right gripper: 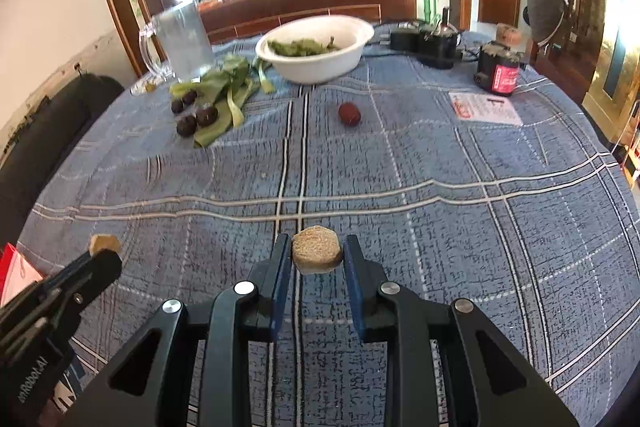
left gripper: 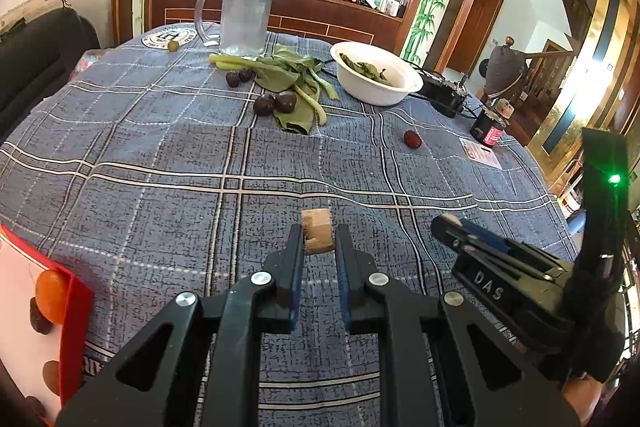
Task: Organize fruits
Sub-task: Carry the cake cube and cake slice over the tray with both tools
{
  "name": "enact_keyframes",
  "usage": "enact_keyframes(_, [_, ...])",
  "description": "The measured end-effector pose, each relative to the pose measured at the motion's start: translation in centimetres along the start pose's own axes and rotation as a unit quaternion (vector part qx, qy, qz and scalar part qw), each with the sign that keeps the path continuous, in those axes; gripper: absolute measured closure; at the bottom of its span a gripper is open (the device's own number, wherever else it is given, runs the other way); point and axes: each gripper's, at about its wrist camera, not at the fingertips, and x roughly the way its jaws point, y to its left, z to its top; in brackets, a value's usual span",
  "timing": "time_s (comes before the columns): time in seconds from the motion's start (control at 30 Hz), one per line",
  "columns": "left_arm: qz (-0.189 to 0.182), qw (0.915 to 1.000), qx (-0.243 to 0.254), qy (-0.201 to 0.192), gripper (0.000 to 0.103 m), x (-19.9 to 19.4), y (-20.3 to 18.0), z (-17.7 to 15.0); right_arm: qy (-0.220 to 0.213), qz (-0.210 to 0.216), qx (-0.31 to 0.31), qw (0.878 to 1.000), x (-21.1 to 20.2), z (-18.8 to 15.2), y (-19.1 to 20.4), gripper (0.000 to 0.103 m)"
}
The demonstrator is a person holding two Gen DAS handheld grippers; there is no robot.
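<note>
My left gripper (left gripper: pixel 319 233) is shut on a small tan, biscuit-like piece (left gripper: pixel 318 239), held above the blue plaid tablecloth (left gripper: pixel 160 167). My right gripper (right gripper: pixel 317 247) is shut on a similar round tan disc (right gripper: pixel 317 253) with a grainy top. Each gripper also shows in the other view: the right gripper (left gripper: pixel 444 225) at the right, the left gripper (right gripper: pixel 105 257) at the left with its tan piece (right gripper: pixel 105 243). A red fruit (right gripper: pixel 349 113) lies alone mid-table. Several dark fruits (left gripper: pixel 275 103) rest by green leaves (left gripper: pixel 294 75). A red box (left gripper: pixel 74 311) at the near left holds an orange fruit (left gripper: pixel 51 295) and dark ones.
A white bowl (left gripper: pixel 376 91) with greens and a glass mug (left gripper: pixel 244 15) stand at the far side. A small green fruit (left gripper: pixel 173 45) lies near the mug. Black devices with cables (right gripper: pixel 426 45), a dark can (right gripper: pixel 500 73) and a card (right gripper: pixel 484 109) sit at the far right.
</note>
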Motion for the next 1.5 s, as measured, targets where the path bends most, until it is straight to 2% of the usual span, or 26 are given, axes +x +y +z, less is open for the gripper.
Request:
enact_keyframes(0.3, [0.028,0.9992,0.010,-0.027,0.086,-0.7,-0.1,0.3,-0.041,0.004,-0.018,0.999,-1.4,0.0,1.4,0.077])
enact_keyframes(0.53, [0.038,0.9987,0.009,-0.033,0.086,-0.8,0.2,0.3,-0.069,0.009,-0.029,0.997,-2.7,0.0,2.1,0.077])
enact_keyframes(0.9, [0.059,0.9972,0.008,-0.046,0.086,-0.9,0.6,0.5,-0.081,0.008,-0.056,0.995,-3.3,-0.4,3.7,0.077])
enact_keyframes(1.2, [0.106,0.9923,0.010,-0.062,0.086,-0.8,1.4,0.2,-0.090,0.031,-0.055,0.994,-4.1,-0.4,4.3,0.077])
enact_keyframes(1.5, [0.143,0.9851,0.009,-0.095,0.086,-3.4,1.7,-0.3,-0.110,0.056,-0.077,0.989,-5.3,-1.0,6.1,0.077])
